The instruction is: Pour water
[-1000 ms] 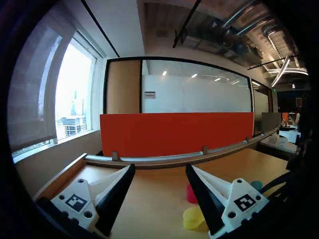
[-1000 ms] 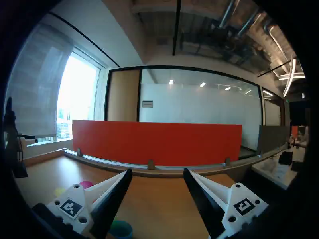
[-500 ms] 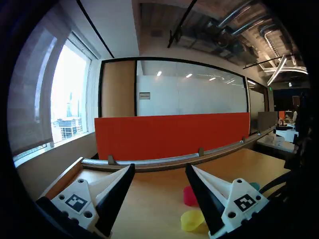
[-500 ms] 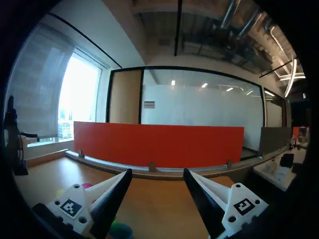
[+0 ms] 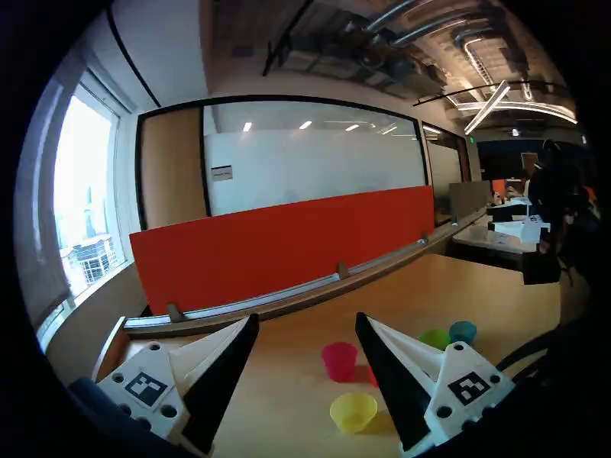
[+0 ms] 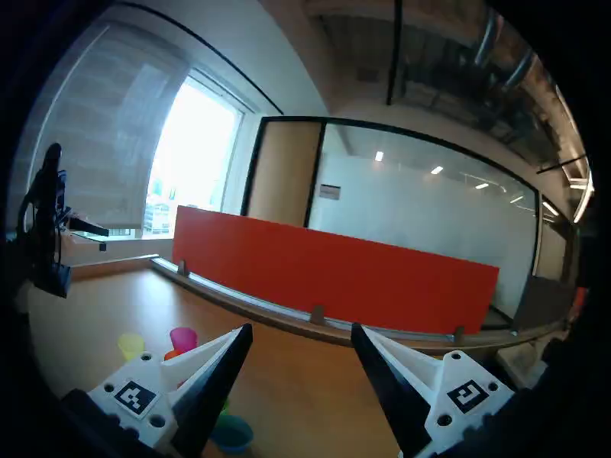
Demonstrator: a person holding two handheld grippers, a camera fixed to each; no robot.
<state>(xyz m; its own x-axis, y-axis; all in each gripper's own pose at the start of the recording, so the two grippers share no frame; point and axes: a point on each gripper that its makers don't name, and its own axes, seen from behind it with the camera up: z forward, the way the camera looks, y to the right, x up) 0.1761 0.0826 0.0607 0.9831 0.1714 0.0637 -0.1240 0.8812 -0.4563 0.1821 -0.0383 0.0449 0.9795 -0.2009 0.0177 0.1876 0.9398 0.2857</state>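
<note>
**A:** Entry one: the grippers?

**B:** Left gripper (image 5: pixel 305 316): fingers spread wide, nothing between them, held above the bench (image 5: pixel 473 290). Right gripper (image 6: pixel 300 327): likewise wide open and empty, also off the bench.

**A:** Entry two: vessels?

**B:** Four small cups standing upright on the bench, near one another. In the left gripper view, the pink cup (image 5: pixel 340 360) and the yellow cup (image 5: pixel 353 412) lie just ahead of the left gripper, between its fingers and toward the right one. The green cup (image 5: pixel 435 338) and the blue cup (image 5: pixel 462 331) stand side by side beyond that finger. (A reddish sliver shows behind the finger; I cannot tell what it is.) The blue cup sits lowest in the right gripper view, just inside that gripper's left finger.

**A:** Contents?

**B:** Too small to tell whether any cup holds water.

**A:** Entry three: progress?

**B:** By my reading, none of the pour is done. No cup is gripped, lifted or tilted. Left to do: choose a cup, close on it, carry it over another, and tip.

**A:** Background?

**B:** An orange partition (image 5: pixel 282 244) along the bench's far edge.
</note>
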